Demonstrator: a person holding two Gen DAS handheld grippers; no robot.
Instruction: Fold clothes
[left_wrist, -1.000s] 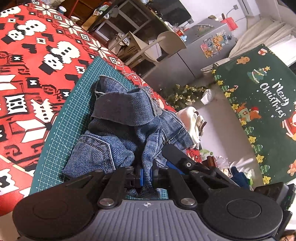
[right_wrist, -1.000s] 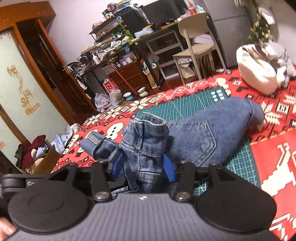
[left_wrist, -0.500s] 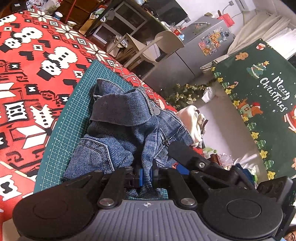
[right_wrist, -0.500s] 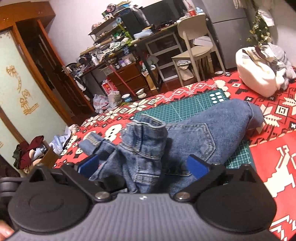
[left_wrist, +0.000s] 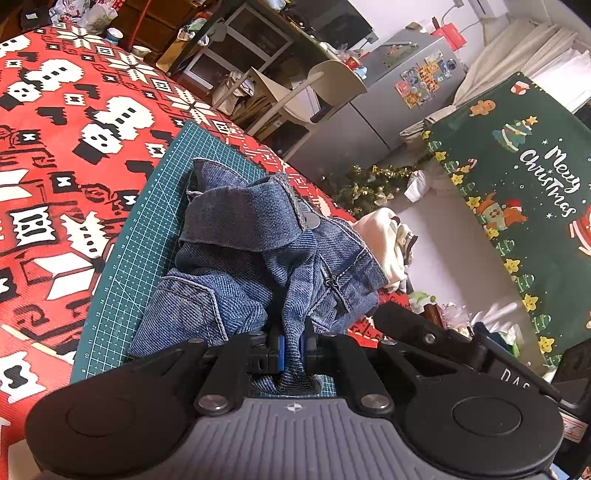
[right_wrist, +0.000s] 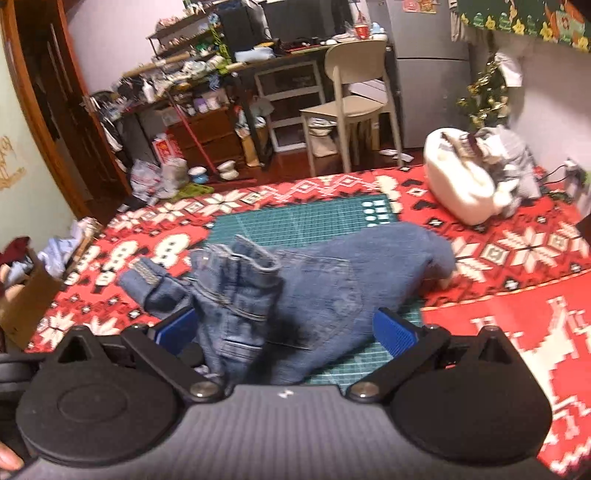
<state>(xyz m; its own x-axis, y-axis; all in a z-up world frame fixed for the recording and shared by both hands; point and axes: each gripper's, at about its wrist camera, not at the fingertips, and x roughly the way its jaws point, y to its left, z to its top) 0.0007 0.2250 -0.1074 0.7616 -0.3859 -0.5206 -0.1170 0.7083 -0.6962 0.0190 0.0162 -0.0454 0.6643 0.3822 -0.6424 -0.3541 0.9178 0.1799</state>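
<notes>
Since a second ago the right gripper (right_wrist: 284, 328) has let go: its blue pads, then pinched on a bunch of denim, now stand spread wide to either side of the cloth, and it has drawn back a little. The left gripper (left_wrist: 291, 349) has kept its hold throughout, its blue pads pressed together on a fold of the same garment.

That garment is a pair of blue denim jeans (right_wrist: 332, 280), lying rumpled on the green gridded cutting mat (right_wrist: 306, 221), which sits on the red, white and black patterned tablecloth (right_wrist: 517, 251). Seen from the right gripper, the jeans' long axis runs across the mat from left to right. The waistband end, with its belt loops and a back pocket, is heaped up towards the tablecloth's left side and spills off the mat's left edge. The folded-over bulk reaches towards the right, stopping short of a white bundle of cloth (right_wrist: 458, 184) near the far right corner.

The turned-up waistband stands directly ahead of the open right gripper, between its fingers, so that hand is nearest the heaped end. The left gripper pinches the denim at the mat's edge nearest itself, with the button flap (left_wrist: 312, 220) lying beyond it. The jeans are bunched, not flat, so I judge the folding unfinished.
</notes>
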